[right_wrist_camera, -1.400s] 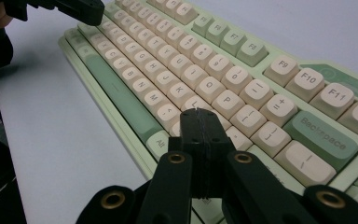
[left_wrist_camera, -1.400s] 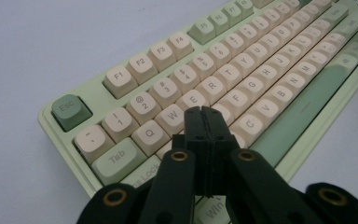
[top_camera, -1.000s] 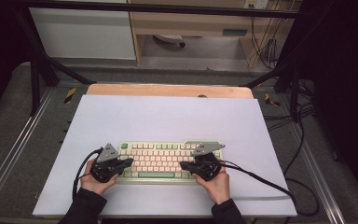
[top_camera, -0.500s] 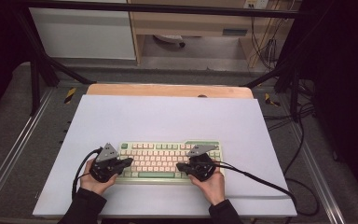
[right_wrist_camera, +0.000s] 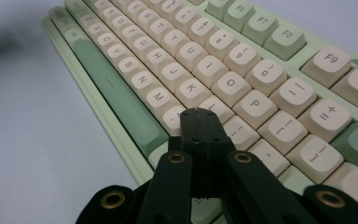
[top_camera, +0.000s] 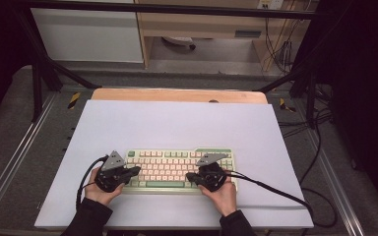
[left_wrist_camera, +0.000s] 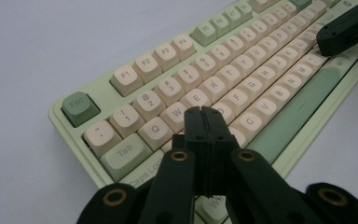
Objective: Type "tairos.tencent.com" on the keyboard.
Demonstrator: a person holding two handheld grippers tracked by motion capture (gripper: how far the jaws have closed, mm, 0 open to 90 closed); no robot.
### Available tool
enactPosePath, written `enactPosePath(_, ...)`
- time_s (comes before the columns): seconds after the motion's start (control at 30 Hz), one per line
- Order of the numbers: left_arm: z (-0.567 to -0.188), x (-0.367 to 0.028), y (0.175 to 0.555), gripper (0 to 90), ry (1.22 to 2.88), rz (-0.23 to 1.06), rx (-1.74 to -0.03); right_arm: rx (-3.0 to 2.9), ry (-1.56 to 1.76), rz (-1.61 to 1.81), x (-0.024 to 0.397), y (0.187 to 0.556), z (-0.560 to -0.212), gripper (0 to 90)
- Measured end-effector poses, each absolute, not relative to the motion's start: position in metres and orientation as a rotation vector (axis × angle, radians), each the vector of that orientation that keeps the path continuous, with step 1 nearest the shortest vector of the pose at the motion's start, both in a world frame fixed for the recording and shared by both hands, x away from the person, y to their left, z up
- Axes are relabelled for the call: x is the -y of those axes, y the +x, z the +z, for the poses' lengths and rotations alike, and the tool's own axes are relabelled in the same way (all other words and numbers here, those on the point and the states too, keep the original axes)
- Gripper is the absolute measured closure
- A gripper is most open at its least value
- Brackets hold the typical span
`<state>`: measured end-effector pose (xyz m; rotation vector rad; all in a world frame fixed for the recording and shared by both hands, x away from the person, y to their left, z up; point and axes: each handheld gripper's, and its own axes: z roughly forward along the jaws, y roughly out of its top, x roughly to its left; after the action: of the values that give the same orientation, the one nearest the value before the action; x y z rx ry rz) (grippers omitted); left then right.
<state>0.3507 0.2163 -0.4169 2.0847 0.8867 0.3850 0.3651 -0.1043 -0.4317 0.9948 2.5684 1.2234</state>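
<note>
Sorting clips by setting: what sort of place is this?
Probably a lab recording bench: a black metal frame surrounds a white-topped table bearing a pale green keyboard with cream keys, and loose cables hang behind.

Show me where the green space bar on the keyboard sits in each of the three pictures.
High view: the space bar is in the keyboard's near row, between the two grippers.
Left gripper view: the space bar runs diagonally at right, beyond the shut left gripper.
Right gripper view: the space bar runs diagonally left of centre, left of the shut right gripper.
Shared landmark: the keyboard's pale green near edge alongside it.
</note>
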Motion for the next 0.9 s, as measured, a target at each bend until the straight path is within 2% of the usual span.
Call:
enactPosePath(0.5,-0.417,-0.213,0.350,89.9,2.084,0.366,-0.885,-2.542,0.970,1.243,0.118,0.363,-0.417,90.0)
enactPosePath(0.9,-0.417,-0.205,0.350,89.9,2.097,0.364,-0.878,-2.531,1.002,1.259,0.134,0.363,-0.418,90.0)
